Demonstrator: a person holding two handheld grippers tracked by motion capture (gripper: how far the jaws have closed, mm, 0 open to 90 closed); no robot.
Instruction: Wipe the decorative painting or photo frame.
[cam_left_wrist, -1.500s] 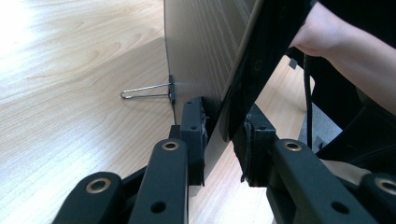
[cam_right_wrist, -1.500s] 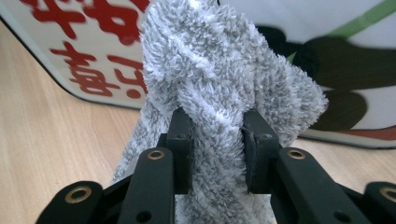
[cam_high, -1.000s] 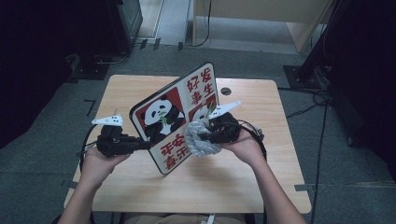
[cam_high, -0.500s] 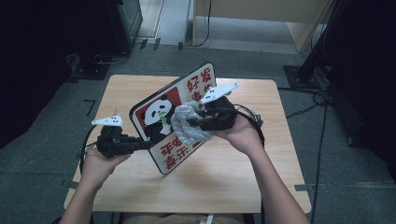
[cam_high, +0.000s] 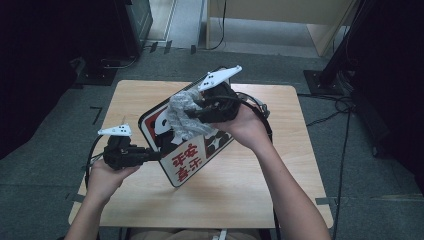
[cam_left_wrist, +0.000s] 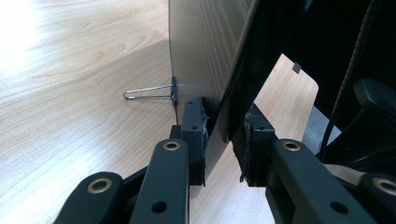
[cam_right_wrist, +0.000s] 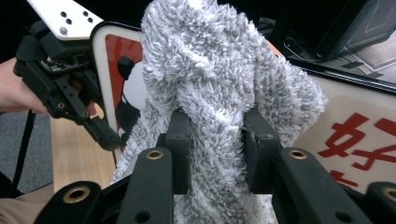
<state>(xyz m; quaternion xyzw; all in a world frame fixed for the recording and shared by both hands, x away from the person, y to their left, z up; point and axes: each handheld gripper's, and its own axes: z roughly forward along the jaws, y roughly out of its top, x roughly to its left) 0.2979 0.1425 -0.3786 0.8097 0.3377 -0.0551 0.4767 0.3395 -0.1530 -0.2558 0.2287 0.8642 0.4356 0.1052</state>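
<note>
Panda sign board (cam_high: 192, 152): near-left edge clamped in my left gripper (cam_high: 150, 155), long axis running far-right; my right gripper (cam_high: 197, 111), pinching grey fluffy cloth (cam_high: 182, 115), presses its far end.

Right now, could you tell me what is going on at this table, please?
A person is wiping a panda sign board with a grey fluffy cloth. The left hand-held gripper clamps the board's edge and holds it tilted above the wooden table. The right hand-held gripper is shut on the cloth, pressing it against the board's printed face near its upper part.
</note>
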